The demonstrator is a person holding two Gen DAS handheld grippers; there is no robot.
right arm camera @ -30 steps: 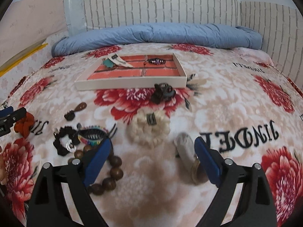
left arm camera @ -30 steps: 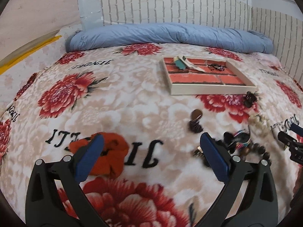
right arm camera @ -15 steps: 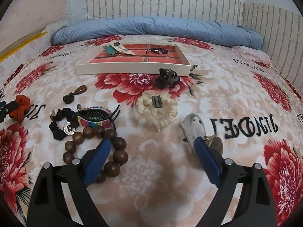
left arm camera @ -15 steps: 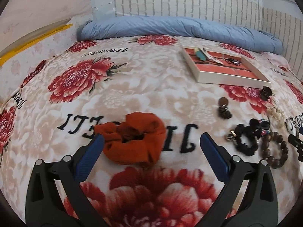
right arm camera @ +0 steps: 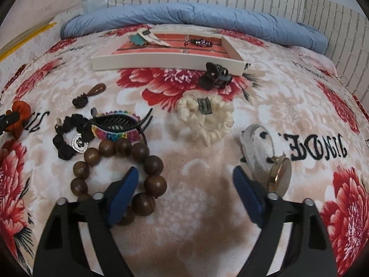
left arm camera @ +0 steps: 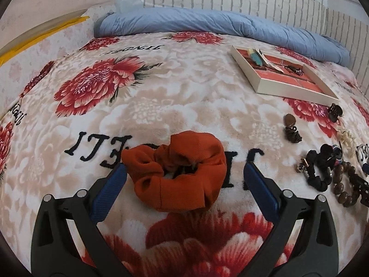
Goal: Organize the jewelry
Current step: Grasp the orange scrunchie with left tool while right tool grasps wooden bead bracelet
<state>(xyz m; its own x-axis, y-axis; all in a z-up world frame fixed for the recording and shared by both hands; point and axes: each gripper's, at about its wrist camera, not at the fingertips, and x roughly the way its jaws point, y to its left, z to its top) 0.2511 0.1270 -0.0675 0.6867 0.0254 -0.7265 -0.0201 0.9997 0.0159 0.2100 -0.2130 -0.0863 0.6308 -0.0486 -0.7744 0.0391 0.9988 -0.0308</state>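
**Jewelry scattered on a floral bed, both grippers low over it**

The left gripper (left arm camera: pixel 184 170) hangs with its jaws spread wide on either side of a rust-orange fabric scrunchie (left arm camera: pixel 177 169), neither blue pad touching it. The scrunchie lies on the plush red-flowered blanket (left arm camera: pixel 143 106) that covers the bed.

The right gripper (right arm camera: pixel 185 176) has its jaws closing over a bare patch of blanket, nothing between them. Its left finger overlaps a brown wooden-bead bracelet (right arm camera: pixel 120 173); just outside its right finger lies a gold-cased watch with a white strap (right arm camera: pixel 265 157), possibly touching the pad.

Ahead lie a cream knitted scrunchie (right arm camera: pixel 207 117), a dark claw clip (right arm camera: pixel 214 76), a rainbow-beaded black hair clip (right arm camera: pixel 117 124), a black scrunchie with a silver charm (right arm camera: pixel 69 136) and a brown teardrop pendant (right arm camera: pixel 92 94).

Beyond them sits a shallow white tray with a red brick-pattern floor (right arm camera: pixel 166 62), already holding a few small pieces. A rolled blue quilt (right arm camera: pixel 184 16) lines the far wall.
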